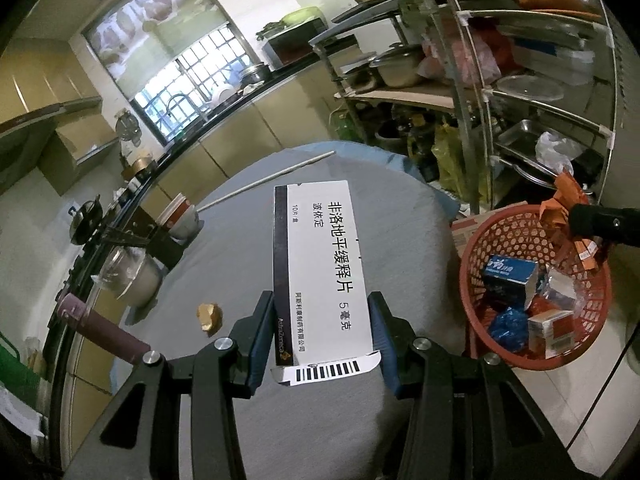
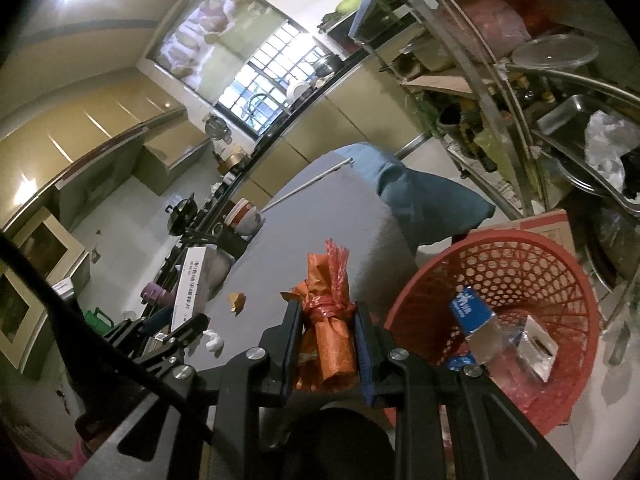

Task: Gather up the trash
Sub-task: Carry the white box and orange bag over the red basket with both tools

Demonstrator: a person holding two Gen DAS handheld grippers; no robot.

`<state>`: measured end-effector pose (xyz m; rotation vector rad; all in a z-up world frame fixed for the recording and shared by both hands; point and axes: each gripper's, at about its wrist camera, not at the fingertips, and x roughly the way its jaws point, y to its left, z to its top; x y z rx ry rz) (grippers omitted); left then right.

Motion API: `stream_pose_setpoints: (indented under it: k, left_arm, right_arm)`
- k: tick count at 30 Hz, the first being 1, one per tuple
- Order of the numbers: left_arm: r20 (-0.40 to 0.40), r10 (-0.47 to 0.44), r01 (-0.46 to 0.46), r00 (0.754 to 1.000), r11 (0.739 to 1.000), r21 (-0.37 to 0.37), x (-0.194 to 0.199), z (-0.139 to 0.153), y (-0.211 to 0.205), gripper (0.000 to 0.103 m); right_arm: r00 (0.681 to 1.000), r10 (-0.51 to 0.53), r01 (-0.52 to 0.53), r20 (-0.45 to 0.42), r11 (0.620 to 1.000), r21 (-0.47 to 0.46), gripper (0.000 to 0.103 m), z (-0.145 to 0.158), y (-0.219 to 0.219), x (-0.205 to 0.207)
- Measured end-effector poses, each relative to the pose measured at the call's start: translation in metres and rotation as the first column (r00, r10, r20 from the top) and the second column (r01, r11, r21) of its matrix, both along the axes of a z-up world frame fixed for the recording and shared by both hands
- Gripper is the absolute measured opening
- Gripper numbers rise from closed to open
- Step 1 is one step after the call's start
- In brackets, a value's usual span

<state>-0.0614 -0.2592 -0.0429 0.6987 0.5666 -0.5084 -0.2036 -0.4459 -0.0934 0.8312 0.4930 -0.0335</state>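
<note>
Only rightward, crumpled white scrap (image 2: 212,341).

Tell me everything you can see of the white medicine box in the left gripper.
The white medicine box is a flat, oblong carton, apparently cardboard, with black Chinese print, a dark stripe along one long edge and a barcode on its open near-end flap. The left gripper has its jaws clamped on the long sides near that end. It is held above the grey table, far end pointing away, left of the red basket.
</note>
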Motion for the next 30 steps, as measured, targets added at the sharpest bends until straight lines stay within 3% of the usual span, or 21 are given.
stream_pose_setpoints:
  k: [25, 30]
  left_arm:
    - [-0.023, -0.098, 0.099, 0.995, 0.994, 0.056, -0.027, -0.017, -0.057, 0.048]
    - [-0.089, -0.143, 0.146, 0.986, 0.989, 0.038, -0.031, -0.023, -0.064, 0.048]
  right_arm:
    - [0.994, -0.101, 0.103, -0.04, 0.993, 0.057, 0.027, -0.023, -0.053, -0.036]
    - [0.992, -0.122, 0.124, -0.032, 0.989, 0.078, 0.027, -0.024, -0.06, -0.043]
